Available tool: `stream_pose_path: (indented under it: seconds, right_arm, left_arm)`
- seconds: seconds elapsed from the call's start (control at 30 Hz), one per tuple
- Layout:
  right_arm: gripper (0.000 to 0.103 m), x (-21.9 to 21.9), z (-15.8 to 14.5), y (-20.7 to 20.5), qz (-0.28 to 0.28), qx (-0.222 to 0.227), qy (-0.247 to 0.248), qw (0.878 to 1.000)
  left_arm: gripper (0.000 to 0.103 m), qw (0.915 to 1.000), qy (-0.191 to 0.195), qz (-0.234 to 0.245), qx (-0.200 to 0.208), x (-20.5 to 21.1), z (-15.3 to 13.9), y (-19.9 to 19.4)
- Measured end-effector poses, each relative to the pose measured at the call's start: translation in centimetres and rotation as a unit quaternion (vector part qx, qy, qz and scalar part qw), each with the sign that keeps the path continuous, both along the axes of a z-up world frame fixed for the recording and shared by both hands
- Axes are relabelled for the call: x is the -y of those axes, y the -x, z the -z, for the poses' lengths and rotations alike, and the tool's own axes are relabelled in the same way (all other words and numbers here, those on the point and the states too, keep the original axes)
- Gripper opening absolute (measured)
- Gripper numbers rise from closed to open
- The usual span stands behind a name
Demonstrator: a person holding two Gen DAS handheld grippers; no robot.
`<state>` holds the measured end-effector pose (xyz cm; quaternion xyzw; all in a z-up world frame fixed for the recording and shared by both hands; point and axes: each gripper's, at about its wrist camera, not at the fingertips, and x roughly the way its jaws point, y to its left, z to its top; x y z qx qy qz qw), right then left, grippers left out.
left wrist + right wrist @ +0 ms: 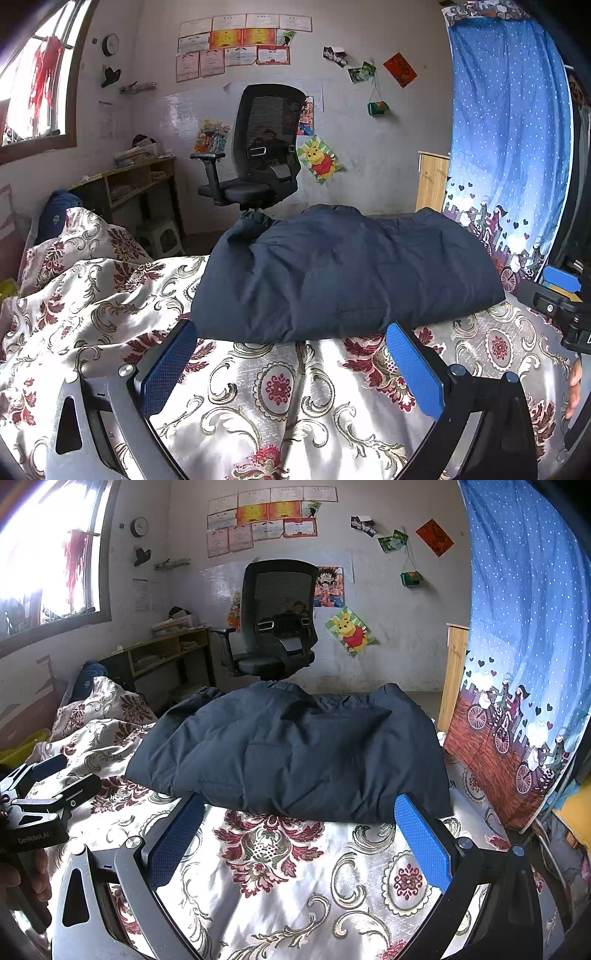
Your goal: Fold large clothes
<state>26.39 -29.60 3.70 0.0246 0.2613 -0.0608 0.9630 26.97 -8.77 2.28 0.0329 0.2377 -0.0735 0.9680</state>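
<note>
both claws hang spread wide and holding nothing: my left claw (291, 354) and my right claw (299, 827) sit just above the flowered bedspread (280, 391), near the front edge of the folded dark blue jacket (343, 273), apart from it. the jacket lies at twelve o'clock of each claw, and a black office chair (258, 147) stands beyond it
</note>
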Motion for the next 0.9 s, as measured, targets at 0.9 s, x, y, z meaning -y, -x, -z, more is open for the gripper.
stream_pose_path:
  seconds: [0.9]
  right_arm:
    - [0.102, -0.62, 0.39, 0.19, 0.001, -0.006, -0.004, 1.0]
  left_arm:
    - [0.103, 1.0, -0.003, -0.001, -0.009, -0.38, 0.75, -0.21]
